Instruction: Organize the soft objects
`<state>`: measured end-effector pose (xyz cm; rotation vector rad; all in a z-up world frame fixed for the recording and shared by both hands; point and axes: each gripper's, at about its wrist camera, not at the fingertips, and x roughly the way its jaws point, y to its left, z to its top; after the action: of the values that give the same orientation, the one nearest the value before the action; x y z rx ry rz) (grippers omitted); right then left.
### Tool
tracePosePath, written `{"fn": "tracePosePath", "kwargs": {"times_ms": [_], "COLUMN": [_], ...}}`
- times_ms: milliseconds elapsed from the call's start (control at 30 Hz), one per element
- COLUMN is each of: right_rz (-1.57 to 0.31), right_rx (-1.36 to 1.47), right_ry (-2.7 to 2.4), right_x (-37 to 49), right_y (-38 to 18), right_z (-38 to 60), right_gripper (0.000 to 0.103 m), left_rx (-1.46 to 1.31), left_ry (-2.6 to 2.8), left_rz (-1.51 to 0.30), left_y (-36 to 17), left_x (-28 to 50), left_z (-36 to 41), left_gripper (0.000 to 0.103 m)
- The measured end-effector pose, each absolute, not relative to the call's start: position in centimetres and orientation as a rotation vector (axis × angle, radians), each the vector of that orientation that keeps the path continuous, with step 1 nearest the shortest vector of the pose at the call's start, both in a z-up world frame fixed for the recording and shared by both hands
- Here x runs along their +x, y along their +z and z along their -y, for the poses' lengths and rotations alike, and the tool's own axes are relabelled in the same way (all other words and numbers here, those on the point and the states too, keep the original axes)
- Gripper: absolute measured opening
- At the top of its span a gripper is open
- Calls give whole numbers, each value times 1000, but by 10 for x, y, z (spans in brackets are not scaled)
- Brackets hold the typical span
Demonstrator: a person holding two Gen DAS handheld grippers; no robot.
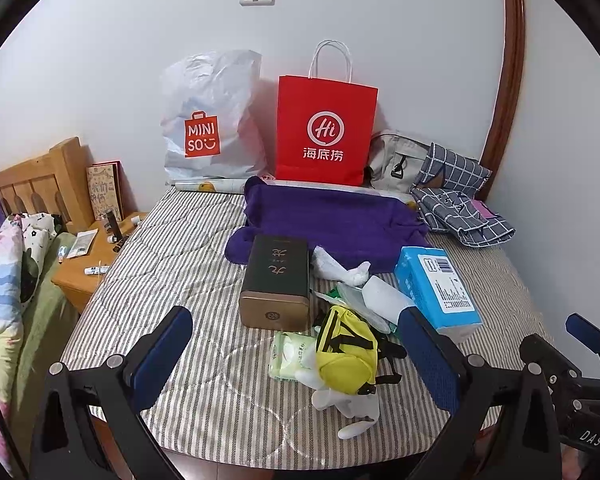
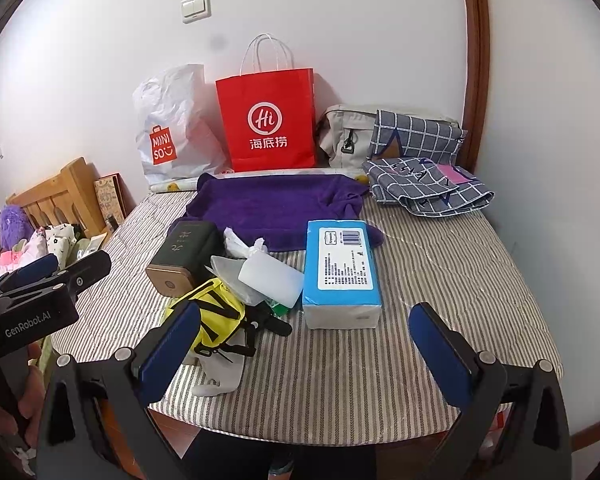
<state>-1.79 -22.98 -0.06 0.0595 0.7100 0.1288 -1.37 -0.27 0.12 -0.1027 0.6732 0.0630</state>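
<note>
Both claws, left claw (image 1: 296, 354) and right claw (image 2: 306, 338), hang spread wide and empty above the bed (image 2: 440, 264). The plush toy with yellow pouch (image 1: 346, 354) lies at the near edge; grip its soft body, not the straps.

White plush toy (image 1: 348, 404) partly hidden under yellow pouch (image 1: 346, 350); tissue pack (image 2: 342, 268) label print too small to read.
</note>
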Motion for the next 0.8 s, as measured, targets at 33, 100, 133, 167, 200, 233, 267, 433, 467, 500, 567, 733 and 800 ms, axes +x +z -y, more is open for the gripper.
{"fn": "tracePosePath", "kwargs": {"times_ms": [33, 100, 133, 167, 200, 233, 267, 433, 467, 500, 567, 733, 800], "right_rz": [-709, -710, -708, -709, -709, -708, -708, -707, -706, -706, -704, -704, -703], "right_rx": [60, 60, 60, 59, 59, 59, 59, 60, 60, 59, 58, 59, 58], "right_ry": [127, 126, 126, 126, 126, 126, 127, 127, 128, 129, 128, 129, 129], "right_x": [-18, -18, -18, -18, -18, -18, -18, -18, -19, -18, -19, -20, -20], "right_y": [-1, -1, -2, -2, -2, -2, -2, -1, -2, -2, -2, -3, -4], "right_z": [230, 230, 230, 230, 230, 230, 230, 230, 230, 231, 230, 230, 230], "right_gripper": [103, 103, 103, 103, 103, 103, 103, 103, 103, 103, 103, 103, 103], "left_rx": [-103, -102, -102, -102, -102, -101, -101, -101, -102, -102, -102, -103, -103], "left_ry": [63, 62, 63, 62, 62, 62, 63, 58, 57, 56, 57, 57, 57], "left_rz": [-672, -673, -672, -673, -673, -673, -673, -675, -675, -678, -677, -674, -674], "left_y": [1, 0, 0, 1, 0, 1, 1, 1, 1, 1, 1, 2, 2], "left_x": [-14, -14, -14, -13, -14, -13, -13, -13, -13, -12, -11, -11, -11], "left_z": [3, 5, 5, 5, 5, 5, 5, 7, 7, 7, 8, 7, 7], "left_gripper": [103, 103, 103, 103, 103, 103, 103, 103, 103, 103, 103, 103, 103]}}
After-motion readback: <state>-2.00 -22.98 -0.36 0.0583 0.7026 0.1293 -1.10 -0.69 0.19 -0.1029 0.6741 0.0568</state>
